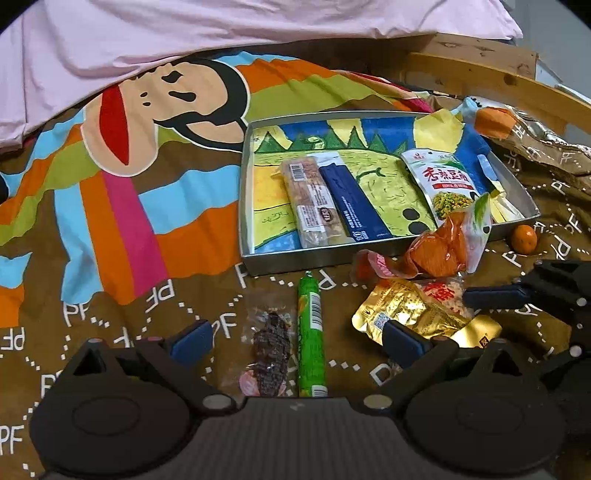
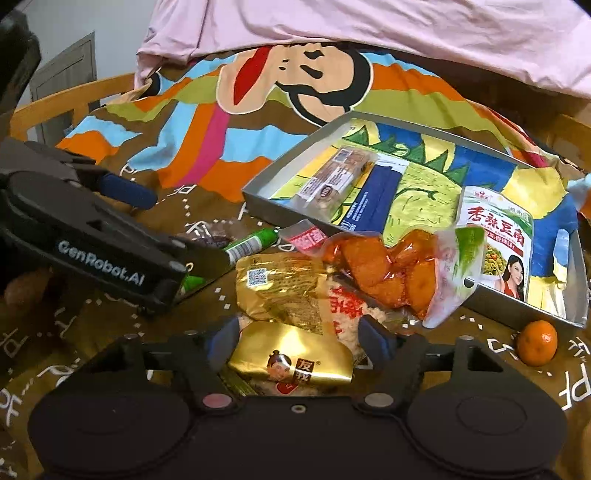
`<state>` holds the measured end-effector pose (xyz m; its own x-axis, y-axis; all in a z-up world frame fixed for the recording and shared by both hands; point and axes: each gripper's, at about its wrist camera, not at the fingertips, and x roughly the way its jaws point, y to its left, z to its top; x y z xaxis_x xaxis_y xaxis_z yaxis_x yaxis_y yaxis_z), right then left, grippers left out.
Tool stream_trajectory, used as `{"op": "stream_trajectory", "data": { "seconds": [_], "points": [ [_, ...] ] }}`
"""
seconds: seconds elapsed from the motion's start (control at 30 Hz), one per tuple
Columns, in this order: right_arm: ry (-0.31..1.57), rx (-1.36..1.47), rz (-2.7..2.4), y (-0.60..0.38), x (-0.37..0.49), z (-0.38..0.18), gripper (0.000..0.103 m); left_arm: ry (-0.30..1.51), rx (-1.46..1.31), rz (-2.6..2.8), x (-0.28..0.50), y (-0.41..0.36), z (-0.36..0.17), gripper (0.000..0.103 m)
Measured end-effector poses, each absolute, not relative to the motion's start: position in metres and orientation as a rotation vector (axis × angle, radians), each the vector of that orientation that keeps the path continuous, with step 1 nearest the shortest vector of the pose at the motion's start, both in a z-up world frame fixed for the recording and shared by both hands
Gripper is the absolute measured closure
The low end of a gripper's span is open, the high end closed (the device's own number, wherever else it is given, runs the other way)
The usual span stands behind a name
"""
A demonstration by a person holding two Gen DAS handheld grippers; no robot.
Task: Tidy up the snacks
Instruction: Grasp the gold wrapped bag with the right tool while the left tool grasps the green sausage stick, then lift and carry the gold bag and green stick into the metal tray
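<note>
Gold snack packet — between right tool fingers, long axis crosswise | right tool released, nearer | left tool released

A home bedroom: a cartoon-print bedspread, a pink quilt and a wooden bed frame.

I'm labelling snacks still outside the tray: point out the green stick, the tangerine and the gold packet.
green stick (image 1: 311,332): left wrist view, mid-length, on the barcode.
tangerine (image 2: 536,342): right wrist view, centre of peel.
gold packet (image 2: 291,356): right wrist view, front face.
</note>
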<state>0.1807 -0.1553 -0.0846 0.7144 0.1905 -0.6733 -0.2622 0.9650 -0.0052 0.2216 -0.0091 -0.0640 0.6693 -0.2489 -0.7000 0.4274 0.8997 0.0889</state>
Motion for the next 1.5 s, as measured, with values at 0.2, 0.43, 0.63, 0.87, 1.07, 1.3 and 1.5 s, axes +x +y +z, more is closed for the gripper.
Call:
{"op": "stream_trajectory", "data": {
  "seconds": [0.2,0.43,0.63,0.87,1.07,1.3,1.5],
  "points": [
    [0.749,-0.087,0.228,-0.162,0.175,-0.084,0.043,0.776,0.258,-0.445,0.222,-0.013,-0.073,0.023],
    [0.788,-0.087,0.183,-0.167,0.169,-0.079,0.043,0.801,0.255,-0.482,0.228,-0.015,-0.081,0.040],
    [0.792,-0.070,0.176,-0.171,0.169,-0.079,0.042,0.812,0.277,-0.498,0.235,-0.024,-0.089,0.048],
    [0.769,-0.072,0.204,-0.167,0.173,-0.082,0.041,0.858,0.240,-0.459,0.246,-0.026,-0.093,0.053],
    [0.775,-0.022,0.221,-0.173,0.178,-0.085,0.041,0.898,0.214,-0.418,0.252,-0.027,-0.094,0.072],
    [0.796,-0.039,0.225,-0.170,0.174,-0.082,0.044,1.003,0.137,-0.376,0.253,-0.022,-0.092,0.083],
    [0.774,-0.174,0.215,-0.157,0.157,-0.075,0.045,1.120,-0.024,-0.356,0.253,-0.006,-0.089,0.084]
  ]
}}
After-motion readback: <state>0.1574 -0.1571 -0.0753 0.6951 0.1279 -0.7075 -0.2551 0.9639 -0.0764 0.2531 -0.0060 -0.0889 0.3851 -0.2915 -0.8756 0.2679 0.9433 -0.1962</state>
